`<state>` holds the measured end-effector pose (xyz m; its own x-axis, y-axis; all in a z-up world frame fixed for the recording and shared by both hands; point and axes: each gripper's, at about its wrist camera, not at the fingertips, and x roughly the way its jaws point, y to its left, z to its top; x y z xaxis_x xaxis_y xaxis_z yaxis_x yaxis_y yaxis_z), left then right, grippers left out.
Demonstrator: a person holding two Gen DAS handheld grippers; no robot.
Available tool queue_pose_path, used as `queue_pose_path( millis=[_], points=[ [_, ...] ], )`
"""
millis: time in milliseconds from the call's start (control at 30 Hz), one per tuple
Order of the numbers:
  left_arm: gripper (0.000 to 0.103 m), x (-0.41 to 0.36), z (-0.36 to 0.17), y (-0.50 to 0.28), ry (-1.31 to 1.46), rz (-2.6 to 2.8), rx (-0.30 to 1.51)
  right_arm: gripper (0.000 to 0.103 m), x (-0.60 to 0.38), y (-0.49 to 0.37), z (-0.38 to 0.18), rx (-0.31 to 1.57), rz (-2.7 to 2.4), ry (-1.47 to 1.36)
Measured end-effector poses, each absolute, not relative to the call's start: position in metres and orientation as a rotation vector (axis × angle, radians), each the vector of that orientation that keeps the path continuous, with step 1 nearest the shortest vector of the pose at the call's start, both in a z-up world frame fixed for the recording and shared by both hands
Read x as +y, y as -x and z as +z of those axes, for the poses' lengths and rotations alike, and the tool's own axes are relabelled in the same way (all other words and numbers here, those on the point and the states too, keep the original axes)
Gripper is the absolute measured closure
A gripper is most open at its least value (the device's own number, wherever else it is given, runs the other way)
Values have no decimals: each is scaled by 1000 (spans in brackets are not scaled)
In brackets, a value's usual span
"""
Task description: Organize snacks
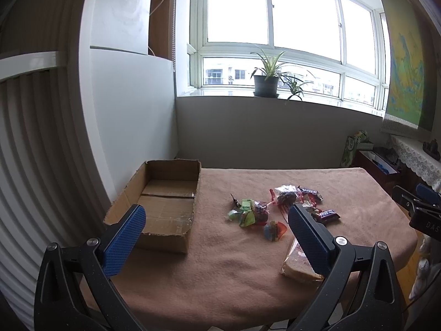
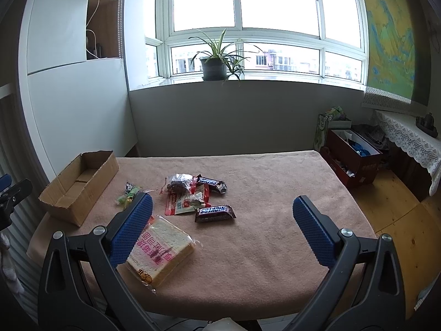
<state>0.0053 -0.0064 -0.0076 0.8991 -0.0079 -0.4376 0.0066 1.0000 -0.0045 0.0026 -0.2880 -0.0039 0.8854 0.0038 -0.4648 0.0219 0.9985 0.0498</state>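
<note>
An empty cardboard box (image 1: 165, 201) (image 2: 78, 184) sits at the table's left side. A heap of snacks (image 1: 275, 207) lies mid-table: jelly cups (image 1: 246, 216), a clear bag of dark pieces (image 2: 179, 183), a red-and-white packet (image 2: 186, 202), two Snickers bars (image 2: 215, 211) (image 2: 212, 183). A wrapped bread slice (image 2: 161, 251) (image 1: 299, 263) lies near the front edge. My left gripper (image 1: 217, 218) hovers open above the front of the table, between box and heap. My right gripper (image 2: 223, 212) is open too, its left finger over the bread. Nothing is held.
The table wears a pink-brown cloth (image 2: 261, 234). A white cabinet wall (image 1: 124, 110) stands left of the box. A potted plant (image 2: 215, 64) is on the windowsill. Red boxes (image 2: 355, 160) and a lace-covered shelf (image 2: 408, 140) stand on the floor at right.
</note>
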Motion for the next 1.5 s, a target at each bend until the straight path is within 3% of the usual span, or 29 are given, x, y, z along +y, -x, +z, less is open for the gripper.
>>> queue_pose_path(
  millis=[1500],
  points=[
    [1,-15,-16,-13,-6,-46,488,0,-290,-11,-25,530,-1,-81]
  ],
)
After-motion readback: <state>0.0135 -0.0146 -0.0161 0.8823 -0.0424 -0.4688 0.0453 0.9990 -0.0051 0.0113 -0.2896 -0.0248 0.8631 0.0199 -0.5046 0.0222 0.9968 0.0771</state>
